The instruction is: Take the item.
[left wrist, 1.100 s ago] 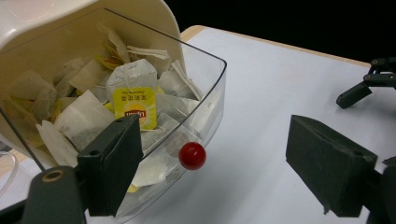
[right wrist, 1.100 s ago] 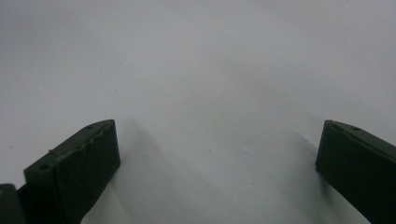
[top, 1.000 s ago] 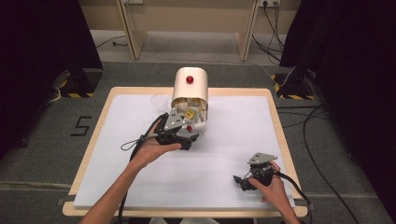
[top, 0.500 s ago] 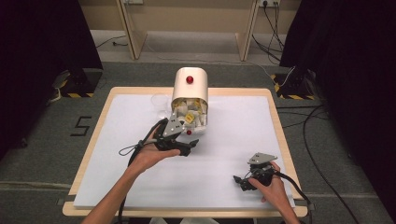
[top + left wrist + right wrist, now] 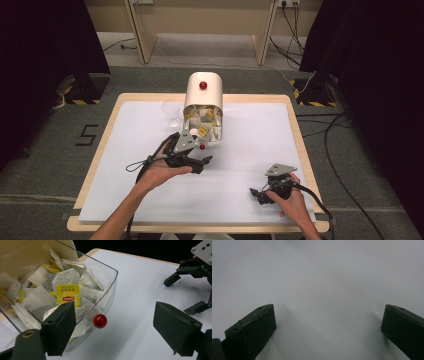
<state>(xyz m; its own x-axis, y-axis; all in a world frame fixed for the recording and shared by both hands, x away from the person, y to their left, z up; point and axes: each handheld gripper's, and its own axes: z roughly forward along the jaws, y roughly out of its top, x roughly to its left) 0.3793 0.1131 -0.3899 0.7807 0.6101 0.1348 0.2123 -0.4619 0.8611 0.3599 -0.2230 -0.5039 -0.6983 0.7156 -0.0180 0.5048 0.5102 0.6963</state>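
The work in hand was at the tea bag dispenser, a cream box with a clear drawer that stood pulled out toward the person and was full of tea bags. The left gripper was just in front of this drawer, at the centre of the white table. Its jaws were wide apart and held nothing. In the left gripper view the small red knob on the drawer's front wall lay between the jaws, nearer to the left one, and no jaw touched it.

The step seemed to be the approach — the drawer was already open, and the gripper was lining up either with the knob or with a bag inside; which of the two could not be told.

The right gripper rested low over the table near its front right corner, well apart from the dispenser, also wide open and empty.

The next move would probably call for a small advance and then a careful closing, because the knob was small and round and could slip out.
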